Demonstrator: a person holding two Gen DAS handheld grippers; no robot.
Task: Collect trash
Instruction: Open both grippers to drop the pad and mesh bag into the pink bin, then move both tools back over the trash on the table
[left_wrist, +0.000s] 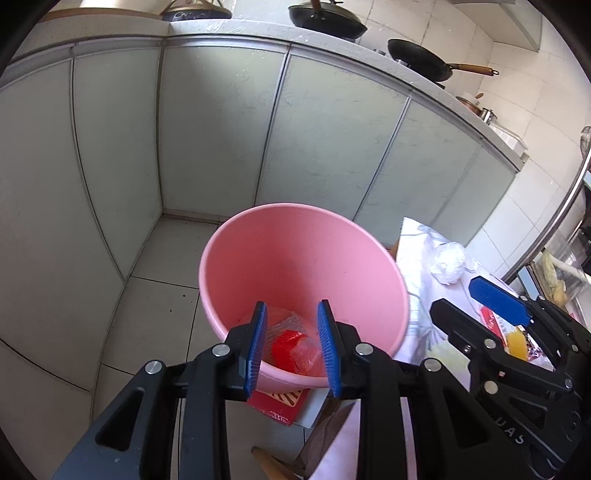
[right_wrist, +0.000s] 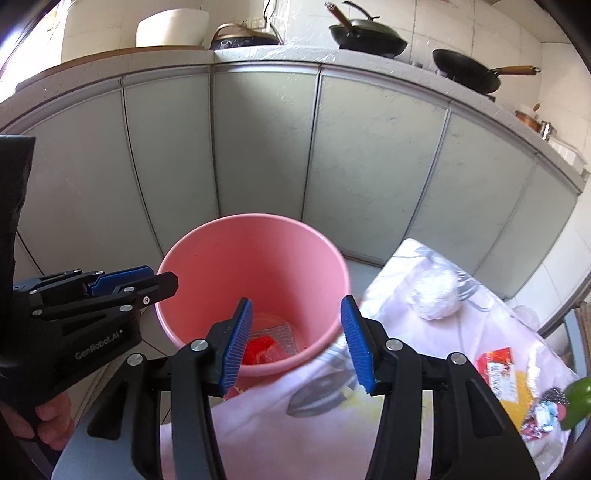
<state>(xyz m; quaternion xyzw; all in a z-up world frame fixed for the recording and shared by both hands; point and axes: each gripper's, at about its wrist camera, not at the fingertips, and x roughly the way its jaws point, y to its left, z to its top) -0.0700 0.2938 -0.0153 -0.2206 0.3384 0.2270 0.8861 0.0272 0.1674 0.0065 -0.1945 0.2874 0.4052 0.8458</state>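
We hold our left gripper with its blue fingers parted and nothing between them, hovering over the near rim of a pink bin. Our right gripper has its fingers spread too, likewise empty, above the same bin's rim. Down in the bin lies a red wrapper in clear plastic (trash already collected). To the right, a table under a white patterned cloth carries a crumpled white wad and, further right, a red and yellow packet. Pale green cabinet doors stand behind.
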